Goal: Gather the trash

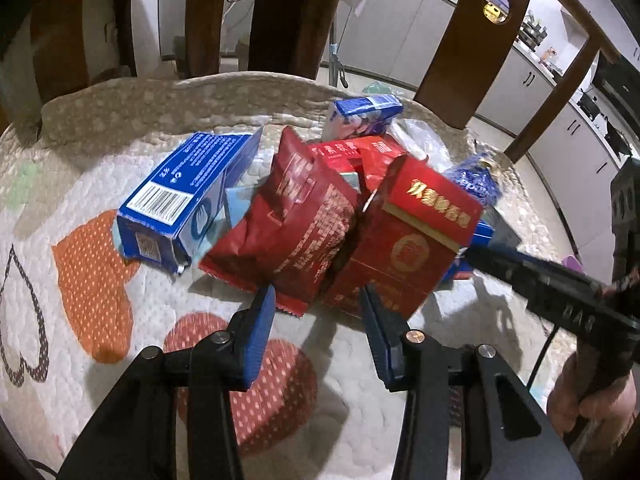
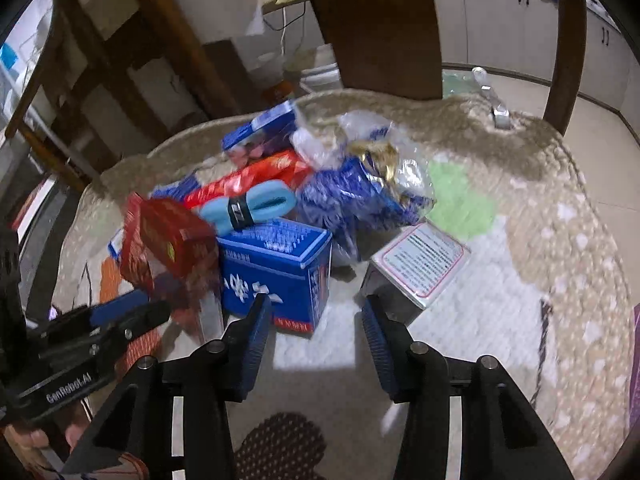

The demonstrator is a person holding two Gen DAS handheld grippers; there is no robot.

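Trash lies heaped on a quilted heart-print cushion (image 1: 100, 280). In the left wrist view a blue barcode carton (image 1: 176, 204), a crumpled red bag (image 1: 288, 228) and a red box with gold print (image 1: 400, 248) sit just beyond my left gripper (image 1: 318, 300). It is open, with its tips at the bag's and the box's lower edges and gripping nothing. In the right wrist view my right gripper (image 2: 316, 304) is open over bare cushion. A blue box (image 2: 276, 268) lies behind its left finger and a silver labelled packet (image 2: 420, 264) behind its right. The left gripper (image 2: 154, 306) reaches in beside the red box (image 2: 168, 236).
The heap also holds a light blue folded band (image 2: 248, 206), a long red carton (image 2: 248, 180), a crumpled blue and clear bag (image 2: 352, 192) and a blue-white pack (image 1: 360, 116). Dark wooden chair slats (image 1: 288, 16) rise behind the cushion. A metal clip (image 2: 496, 108) lies at its far edge.
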